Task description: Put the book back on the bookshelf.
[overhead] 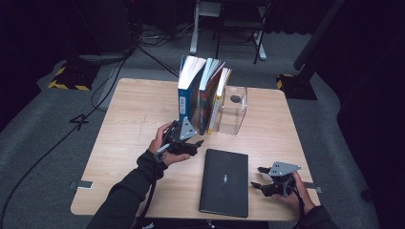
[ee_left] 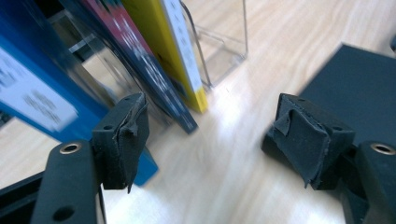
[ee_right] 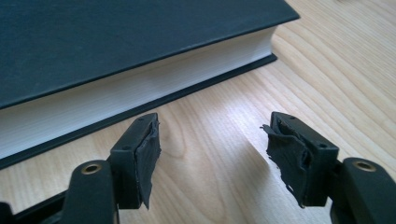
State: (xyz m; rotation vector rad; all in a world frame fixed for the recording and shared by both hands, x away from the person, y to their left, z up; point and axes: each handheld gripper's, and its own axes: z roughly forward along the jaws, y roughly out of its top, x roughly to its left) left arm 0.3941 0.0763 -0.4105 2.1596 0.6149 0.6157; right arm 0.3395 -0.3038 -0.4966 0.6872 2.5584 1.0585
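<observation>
Black hardcover book (overhead: 224,182), lying flat on the pale wood table (overhead: 129,114), near edge, between your two hands. Your right gripper (overhead: 261,177) sits just beside the book's right long edge, low over the table; in the right gripper view its jaws stand spread with bare wood between them, and the white page block (ee_right: 140,98) lies just ahead, not touched. Your left gripper (overhead: 195,144) is off the book's far left corner, near the foot of the standing row; its jaws stand apart with nothing between them, and the black cover (ee_left: 359,79) shows at the right of the left gripper view. Standing row, far side of the table: blue book (overhead: 185,98), dark red-patterned book (overhead: 206,98), yellow-spined book (overhead: 218,106), leaning against a clear acrylic holder (overhead: 234,110).
</observation>
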